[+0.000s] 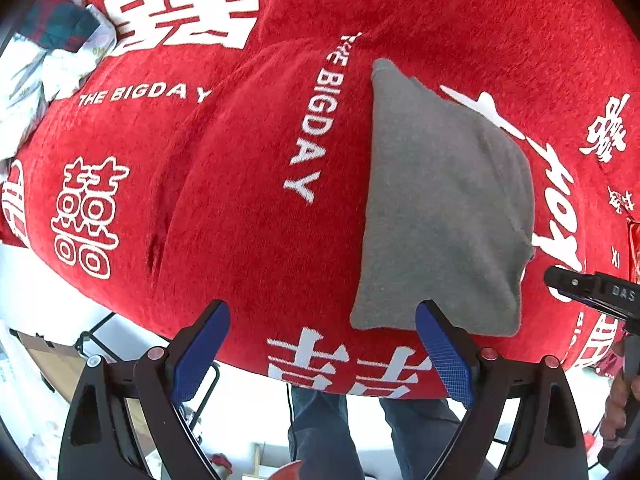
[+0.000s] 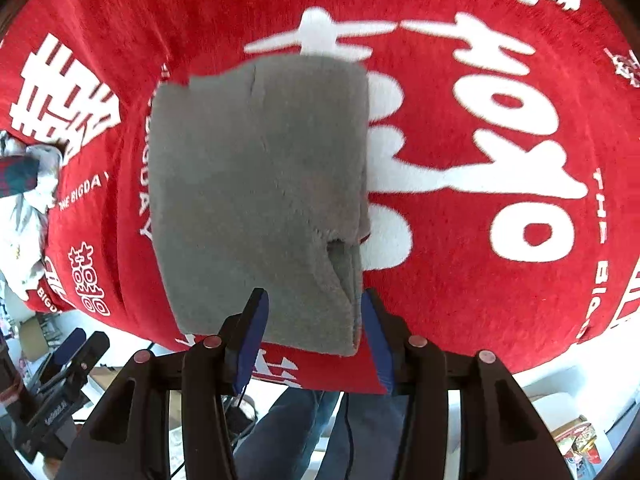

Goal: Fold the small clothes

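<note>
From the left wrist, the left gripper (image 1: 324, 352) hangs with its fingers spread wide and empty over the red blanket (image 1: 248, 216); the folded grey garment (image 1: 444, 208) lies beside its right finger.

From the right wrist, the right gripper (image 2: 316, 336) has its fingers apart, straddling the grey garment's (image 2: 260, 184) near edge without pressing it.

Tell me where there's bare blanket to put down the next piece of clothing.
Free: the red blanket left of the folded grey cloth, and the stretch to its right in the right wrist view. Crowded: the far left edge, where a crumpled pile of clothes lies.
</note>
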The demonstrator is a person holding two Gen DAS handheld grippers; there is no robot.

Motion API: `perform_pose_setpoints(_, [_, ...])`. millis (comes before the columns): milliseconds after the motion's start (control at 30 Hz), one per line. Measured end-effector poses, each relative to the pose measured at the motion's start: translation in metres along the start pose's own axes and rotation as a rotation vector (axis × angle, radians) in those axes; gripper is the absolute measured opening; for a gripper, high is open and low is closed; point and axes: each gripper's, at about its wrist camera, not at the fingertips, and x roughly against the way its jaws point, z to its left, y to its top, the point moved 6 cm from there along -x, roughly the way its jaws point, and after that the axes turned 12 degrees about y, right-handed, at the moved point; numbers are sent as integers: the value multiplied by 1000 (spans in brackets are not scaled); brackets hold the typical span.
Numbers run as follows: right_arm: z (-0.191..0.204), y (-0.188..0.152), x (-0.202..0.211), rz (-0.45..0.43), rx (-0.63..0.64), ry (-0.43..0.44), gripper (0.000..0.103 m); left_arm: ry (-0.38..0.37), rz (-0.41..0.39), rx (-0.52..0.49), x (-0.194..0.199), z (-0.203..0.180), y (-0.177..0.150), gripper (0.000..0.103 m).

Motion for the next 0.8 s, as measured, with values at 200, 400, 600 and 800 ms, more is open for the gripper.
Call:
perform_pose_setpoints(200, [-2, -2, 29, -44, 45, -38, 71, 5, -52, -38, 28, -24, 27, 103])
perform_pose_setpoints(400, [2, 6, 46, -56, 110, -59, 83, 32, -75, -49, 53, -51, 46, 103])
perform_pose_setpoints(600, [2, 13, 61, -77, 148, -67, 89, 74, -95, -43, 68, -69, 47, 103])
perform_pose_setpoints(800, [16, 15, 66, -131, 164, -54, 103, 60, -91, -50, 67, -72, 50, 103])
